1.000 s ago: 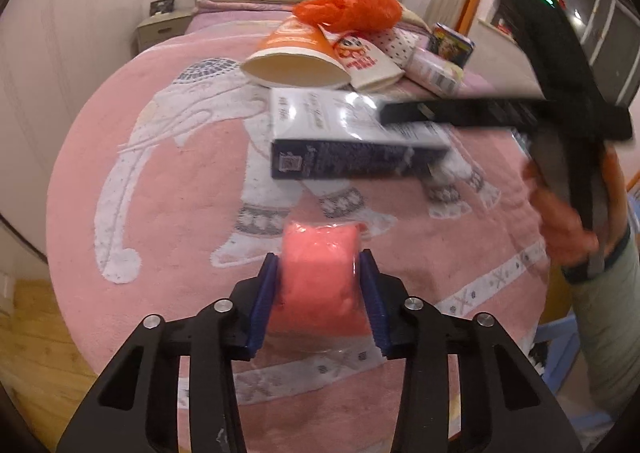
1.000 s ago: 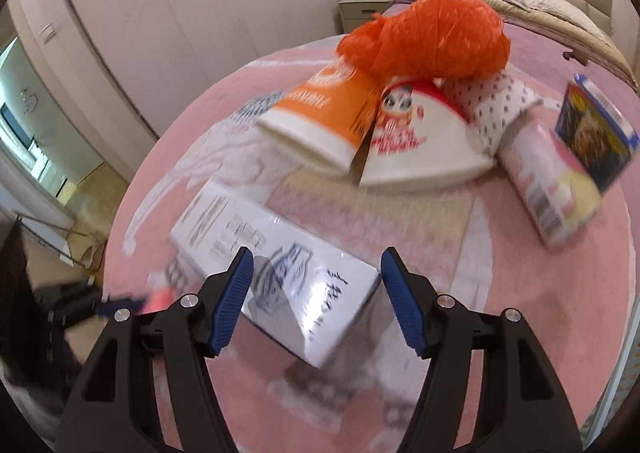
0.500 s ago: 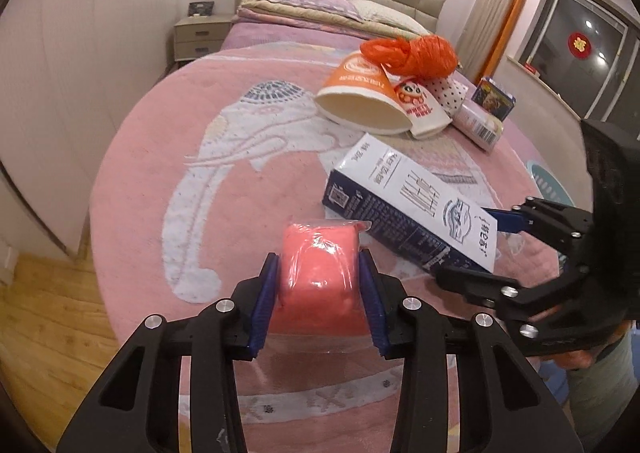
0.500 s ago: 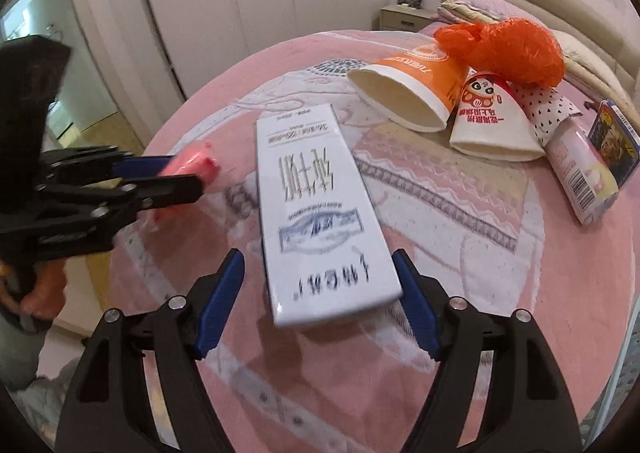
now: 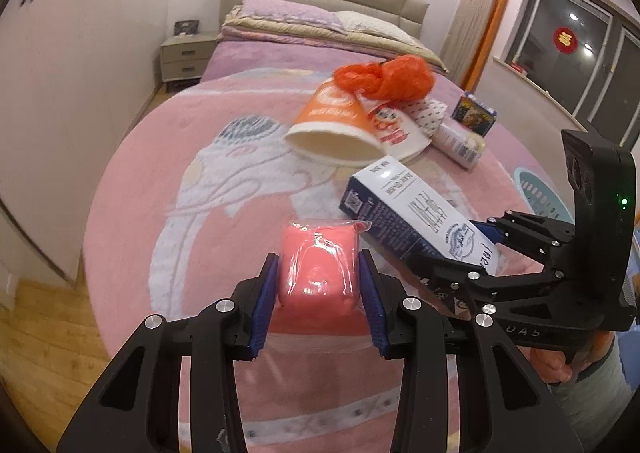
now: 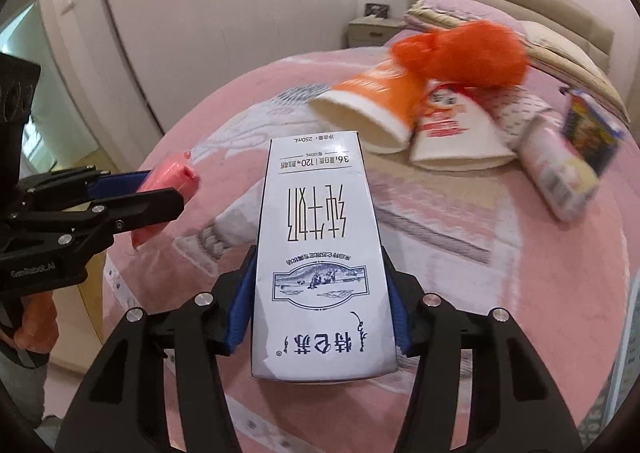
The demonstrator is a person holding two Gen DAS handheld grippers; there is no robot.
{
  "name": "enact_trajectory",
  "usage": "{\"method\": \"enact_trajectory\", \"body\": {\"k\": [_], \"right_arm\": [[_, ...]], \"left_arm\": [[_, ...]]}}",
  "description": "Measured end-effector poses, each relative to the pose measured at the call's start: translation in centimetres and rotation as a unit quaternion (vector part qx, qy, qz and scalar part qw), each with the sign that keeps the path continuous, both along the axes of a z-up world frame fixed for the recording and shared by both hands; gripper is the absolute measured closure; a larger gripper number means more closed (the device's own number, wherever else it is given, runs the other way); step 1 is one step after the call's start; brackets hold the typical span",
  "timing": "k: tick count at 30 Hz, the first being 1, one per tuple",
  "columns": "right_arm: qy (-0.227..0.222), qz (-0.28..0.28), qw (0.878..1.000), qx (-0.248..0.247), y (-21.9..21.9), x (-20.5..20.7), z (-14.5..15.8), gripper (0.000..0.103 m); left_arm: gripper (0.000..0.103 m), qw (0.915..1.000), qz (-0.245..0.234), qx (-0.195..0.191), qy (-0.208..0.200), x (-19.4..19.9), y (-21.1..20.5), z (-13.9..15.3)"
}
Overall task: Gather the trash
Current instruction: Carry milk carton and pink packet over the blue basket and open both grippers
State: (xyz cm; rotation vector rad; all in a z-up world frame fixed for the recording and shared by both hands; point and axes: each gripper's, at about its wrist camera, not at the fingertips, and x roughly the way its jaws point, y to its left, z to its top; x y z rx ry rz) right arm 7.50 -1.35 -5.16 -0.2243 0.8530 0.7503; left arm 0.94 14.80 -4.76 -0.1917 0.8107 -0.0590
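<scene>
Trash is in both of my grips at this moment, so I judge the step in hand to be the carry, with a drop-off next. From the left wrist view, my left gripper (image 5: 318,285) has its fingers (image 5: 265,299) clenched on a pink wrapped packet (image 5: 317,267) at lower centre, held up above the round pink rug (image 5: 168,189). At right of the frame my right gripper (image 5: 486,253) grasps the near end of a white and blue milk carton (image 5: 412,213), just beside the packet. More rubbish lies at upper centre: an orange paper cup (image 5: 334,125) on its side, a red and white paper cup (image 5: 394,129) touching it, an orange plastic bag (image 5: 386,79) on top, a pale tube-shaped wrapper (image 5: 458,139) and a small colourful box (image 5: 476,115). A pale teal basket (image 5: 538,195) peeks out at the right edge; I guess that is where things go, though I cannot tell for sure. From the right wrist view, the carton fills the centre, squeezed between my blue pads (image 6: 242,301), its printing upside down to me. My left gripper with the packet sits at the left of the frame, and the heap lies blurred at upper right. The next move calls for swinging both loads over a bin and releasing them one after the other, keeping the long carton level so it does not twist out of my grasp.
</scene>
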Motion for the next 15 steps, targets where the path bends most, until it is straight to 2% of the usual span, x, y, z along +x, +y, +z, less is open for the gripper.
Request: {"method": "enact_trajectory", "body": {"k": [8,15], "right_arm": [[-0.057,-0.077,0.995,0.016,-6.9,-0.3,4.4,0.051],[-0.090,-0.175,0.980,0.036,-14.7,1.0,7.9,0.051]], "left_arm": [[0.065,0.9980,-0.054,0.005,-0.032,3.2,-5.2,2.6],[0.065,0.9914,-0.115,0.005,-0.062,6.6,-11.5,5.2]]}}
